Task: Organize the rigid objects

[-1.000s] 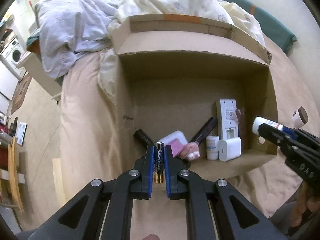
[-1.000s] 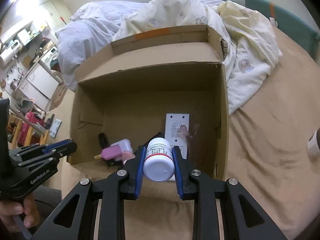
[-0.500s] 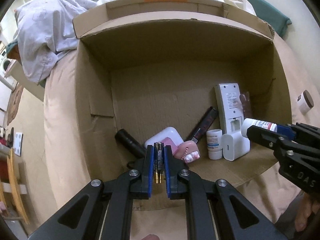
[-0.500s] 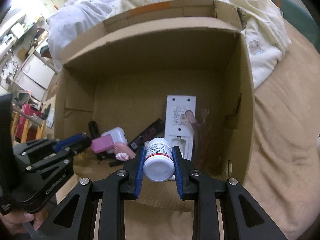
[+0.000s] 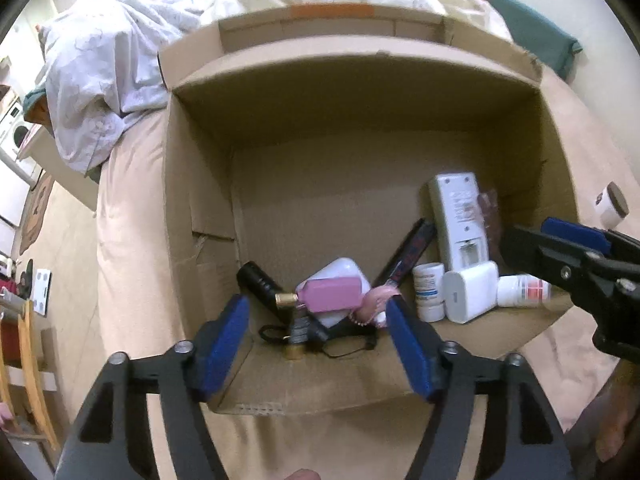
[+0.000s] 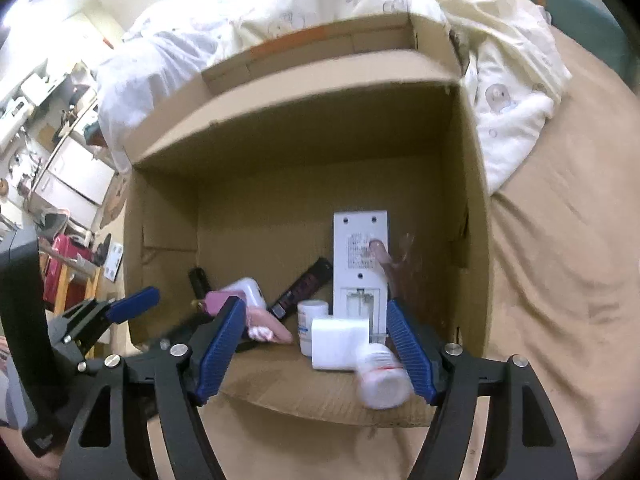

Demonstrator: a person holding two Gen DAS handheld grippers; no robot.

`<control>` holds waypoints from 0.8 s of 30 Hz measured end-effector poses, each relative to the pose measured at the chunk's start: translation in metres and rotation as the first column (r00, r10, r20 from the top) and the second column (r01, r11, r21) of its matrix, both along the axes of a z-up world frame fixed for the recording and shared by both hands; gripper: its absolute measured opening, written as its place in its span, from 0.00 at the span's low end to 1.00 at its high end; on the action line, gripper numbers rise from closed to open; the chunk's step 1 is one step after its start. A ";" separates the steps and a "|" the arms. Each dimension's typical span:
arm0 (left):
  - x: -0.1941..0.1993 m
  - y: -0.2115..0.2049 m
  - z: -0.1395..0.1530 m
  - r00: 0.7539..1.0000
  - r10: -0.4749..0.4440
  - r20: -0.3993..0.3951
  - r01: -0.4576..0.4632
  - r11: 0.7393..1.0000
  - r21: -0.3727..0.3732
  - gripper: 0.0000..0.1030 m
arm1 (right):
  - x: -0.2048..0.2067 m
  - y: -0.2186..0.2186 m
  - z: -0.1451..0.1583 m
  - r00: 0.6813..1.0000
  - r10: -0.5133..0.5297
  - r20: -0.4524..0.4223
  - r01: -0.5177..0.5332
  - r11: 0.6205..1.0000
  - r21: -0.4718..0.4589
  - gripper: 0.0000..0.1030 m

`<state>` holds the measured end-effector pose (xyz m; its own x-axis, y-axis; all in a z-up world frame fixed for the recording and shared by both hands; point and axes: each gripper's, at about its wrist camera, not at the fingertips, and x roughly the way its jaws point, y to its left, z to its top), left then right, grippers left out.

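Observation:
An open cardboard box [image 5: 200,184] [image 6: 472,168] lies on the bed. My left gripper [image 5: 316,340] is open at its near edge; a black and gold battery [image 5: 298,334] lies in the box between its fingers. My right gripper [image 6: 316,344] is open; a white pill bottle [image 6: 380,376] [image 5: 522,290], blurred, lies at the box's front right by my right finger. Inside are a white remote [image 5: 460,216] [image 6: 360,256], a white charger [image 5: 470,290] [image 6: 340,342], a small white bottle [image 5: 428,290], a pink case [image 5: 332,292] and a black tube [image 5: 406,252].
A white jar with a brown lid [image 5: 610,204] stands on the beige sheet [image 6: 560,280] right of the box. Rumpled duvets [image 5: 108,80] lie behind the box. The bed's left edge drops to the floor [image 5: 24,216] with furniture there.
Both grippers have opened. The battery left the left gripper and the pill bottle left the right gripper; both now lie in the box. Both grippers came closer to the box.

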<state>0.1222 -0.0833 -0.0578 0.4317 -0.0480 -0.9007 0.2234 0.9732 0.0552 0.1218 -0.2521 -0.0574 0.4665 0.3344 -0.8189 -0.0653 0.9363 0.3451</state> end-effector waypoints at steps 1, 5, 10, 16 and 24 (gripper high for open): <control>-0.001 0.000 0.003 1.000 0.000 0.011 0.000 1.000 0.003 0.76 | -0.001 -0.001 0.003 1.000 -0.007 0.016 0.007 1.000 0.002 0.97; -0.005 0.003 0.017 0.999 0.012 0.040 -0.011 1.000 -0.025 0.87 | -0.005 -0.007 0.016 0.997 -0.025 0.078 0.024 0.999 0.022 1.00; -0.005 0.014 0.030 0.998 0.054 0.026 -0.052 0.996 -0.069 0.93 | -0.009 -0.008 0.025 0.992 -0.038 0.117 0.033 0.998 0.045 1.00; -0.019 0.034 0.052 0.991 0.106 0.077 -0.102 0.993 -0.057 0.93 | -0.026 -0.010 0.035 0.989 -0.063 0.136 0.058 0.997 0.043 1.00; -0.066 0.054 0.081 0.977 0.115 0.181 -0.106 0.993 -0.056 0.93 | -0.072 -0.009 0.061 0.976 -0.033 0.215 0.035 0.999 -0.008 1.00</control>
<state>0.0560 -0.0297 0.0228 0.5946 -0.0303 -0.8034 0.1045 0.9937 0.0399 0.0499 -0.2613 0.0032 0.6426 0.3064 -0.7023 -0.1049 0.9431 0.3155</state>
